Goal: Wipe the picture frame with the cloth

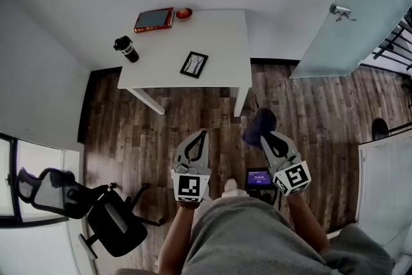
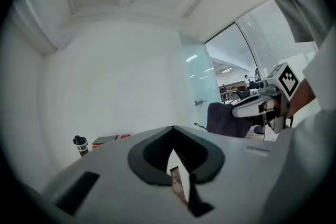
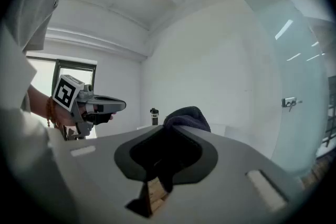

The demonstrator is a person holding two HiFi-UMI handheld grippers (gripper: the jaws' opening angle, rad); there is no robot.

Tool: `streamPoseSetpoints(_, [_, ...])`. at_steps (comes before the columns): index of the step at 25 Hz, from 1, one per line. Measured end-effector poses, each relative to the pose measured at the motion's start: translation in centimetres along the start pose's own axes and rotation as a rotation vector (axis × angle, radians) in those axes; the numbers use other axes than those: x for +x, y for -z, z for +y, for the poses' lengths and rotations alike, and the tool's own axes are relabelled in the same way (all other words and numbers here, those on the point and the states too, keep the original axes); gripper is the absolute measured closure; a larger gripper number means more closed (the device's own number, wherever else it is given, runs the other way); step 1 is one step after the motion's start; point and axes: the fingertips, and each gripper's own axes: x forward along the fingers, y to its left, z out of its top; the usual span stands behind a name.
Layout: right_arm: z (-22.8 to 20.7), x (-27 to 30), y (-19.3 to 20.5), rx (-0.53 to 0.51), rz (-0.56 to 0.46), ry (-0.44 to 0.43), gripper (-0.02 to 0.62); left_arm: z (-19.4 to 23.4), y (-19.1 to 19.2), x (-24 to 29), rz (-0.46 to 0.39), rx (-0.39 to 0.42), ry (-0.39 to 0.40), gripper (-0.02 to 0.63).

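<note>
The small black picture frame (image 1: 194, 64) lies flat near the front edge of the white table (image 1: 225, 42), well ahead of both grippers. My right gripper (image 1: 262, 136) is shut on a dark purple cloth (image 1: 259, 125), which bunches up over its tips; the cloth (image 3: 187, 116) fills its jaws in the right gripper view. My left gripper (image 1: 203, 132) hovers over the wooden floor short of the table, shut with nothing in it, its jaws meeting at a point (image 2: 173, 128). Each gripper view catches the other gripper: the right gripper (image 2: 261, 105) with the cloth (image 2: 226, 119), and the left gripper (image 3: 100, 107).
On the table stand a black bottle (image 1: 126, 48), a red-edged book (image 1: 154, 19) and a small red bowl (image 1: 184, 13). A black office chair (image 1: 103, 216) sits at the lower left. A frosted glass door (image 1: 347, 16) stands at the right. A small lit screen (image 1: 259, 178) is on the floor.
</note>
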Motion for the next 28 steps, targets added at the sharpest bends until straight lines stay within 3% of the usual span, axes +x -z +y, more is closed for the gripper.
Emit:
streamPoseSetpoints(8, [-1.3,2.9,1.2,0.032,0.027,-0.065,0.546,1.8,1.4,0.7,0.021,-0.010,-0.017,0.601])
streamPoseSetpoints(13, [-3.2,7.2,2.4,0.007,0.118,-0.001,0.545,6.0,3.3,3.8,0.019,-0.029,-0.011,0.601])
streamPoseSetpoints(20, [-6.0,12.9,1.8,-0.011,0.216,0.054,0.545,11.1,4.7,11.0,0.024,0.012,0.084,0.600])
streamPoseSetpoints(28, [-8.3,20.9,0.5,-0.070,0.317,0.084,0.541,19.5,6.0,14.9,0.024,-0.024,0.090,0.597])
